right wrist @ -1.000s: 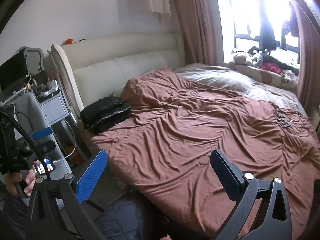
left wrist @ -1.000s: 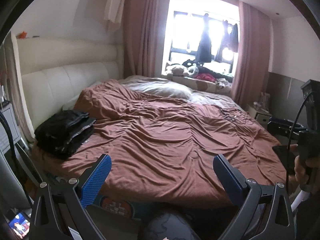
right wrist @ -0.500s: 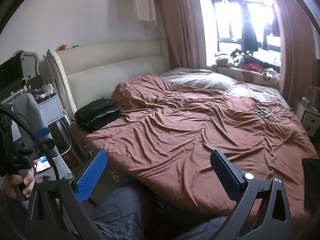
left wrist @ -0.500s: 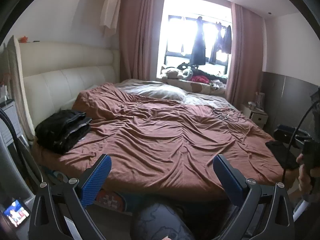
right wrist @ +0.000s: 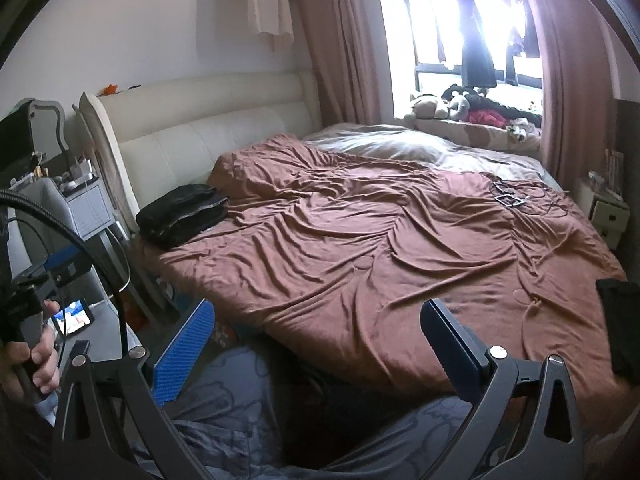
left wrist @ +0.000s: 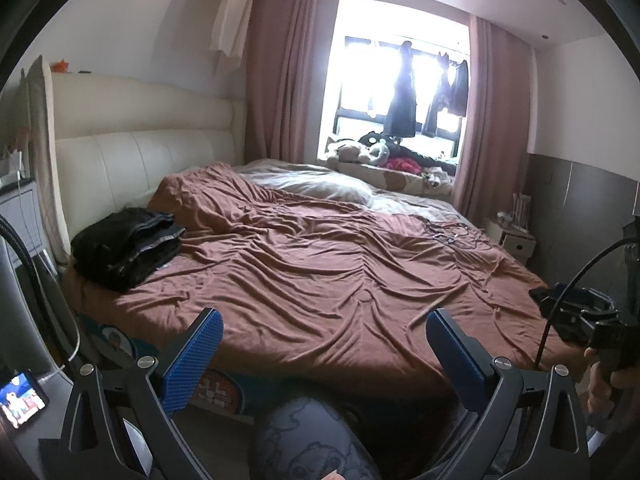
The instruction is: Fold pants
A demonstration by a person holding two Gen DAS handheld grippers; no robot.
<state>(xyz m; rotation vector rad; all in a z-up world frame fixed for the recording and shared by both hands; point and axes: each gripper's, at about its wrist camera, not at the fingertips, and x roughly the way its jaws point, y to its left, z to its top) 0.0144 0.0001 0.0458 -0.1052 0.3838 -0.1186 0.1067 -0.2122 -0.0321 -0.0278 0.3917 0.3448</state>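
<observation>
Both wrist views look from the foot of the bed [left wrist: 320,280] toward the window [left wrist: 400,80]. The right view sits further left-facing, and both share the headboard [right wrist: 208,128].

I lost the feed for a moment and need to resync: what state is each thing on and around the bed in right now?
Left tool: open, empty, held short of the bed.
Right tool: open, empty, held short of the bed.
Black pants pile: folded, stacked at the bed corner by the headboard.
Brown bedspread: spread out, wrinkled.
Dark garment: at the bed's right edge, partly out of frame.
Curtains: drawn open.
Phone: screen lit.
</observation>
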